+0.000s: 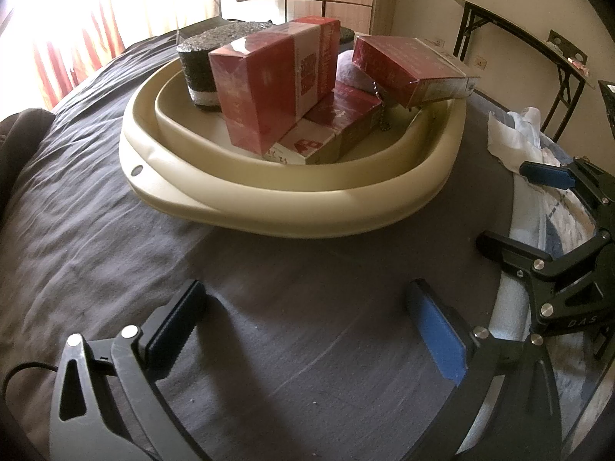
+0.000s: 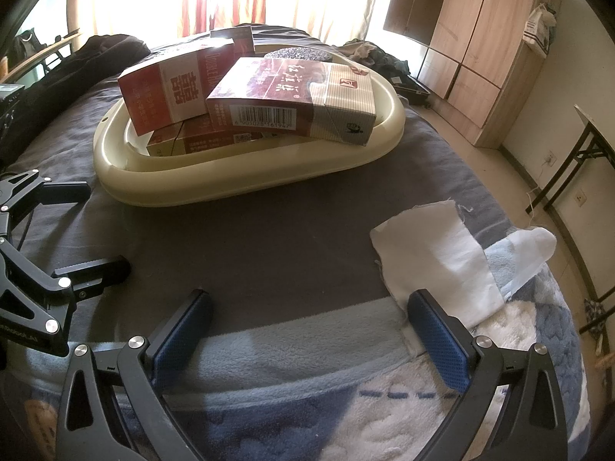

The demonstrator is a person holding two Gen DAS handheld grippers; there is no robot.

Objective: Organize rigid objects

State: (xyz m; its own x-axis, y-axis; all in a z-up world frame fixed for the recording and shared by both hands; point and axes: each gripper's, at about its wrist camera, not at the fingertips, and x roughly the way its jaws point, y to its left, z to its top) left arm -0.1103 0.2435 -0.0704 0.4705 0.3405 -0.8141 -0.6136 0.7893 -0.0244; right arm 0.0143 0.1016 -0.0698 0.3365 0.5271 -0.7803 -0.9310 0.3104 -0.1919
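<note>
Cream basin (image 1: 292, 207) resting on a bed covered by a dark grey sheet (image 1: 96, 230), holding several red boxes (image 1: 269, 88) piled at angles and a dark foam block (image 1: 200, 69) with a white band along its base. In the left wrist view the basin lies at twelve o'clock from the left tongs (image 1: 307, 330), apart from them, with bare sheet between. The left tongs stand apart, gripping nothing. The right tongs (image 2: 311, 330) likewise stand apart and empty, over a blue-and-white blanket (image 2: 307, 403); the basin lies at about eleven o'clock. A white cloth (image 2: 434, 253) lies at two o'clock, its lower edge just beside the right-hand pad (image 2: 442, 345).
</note>
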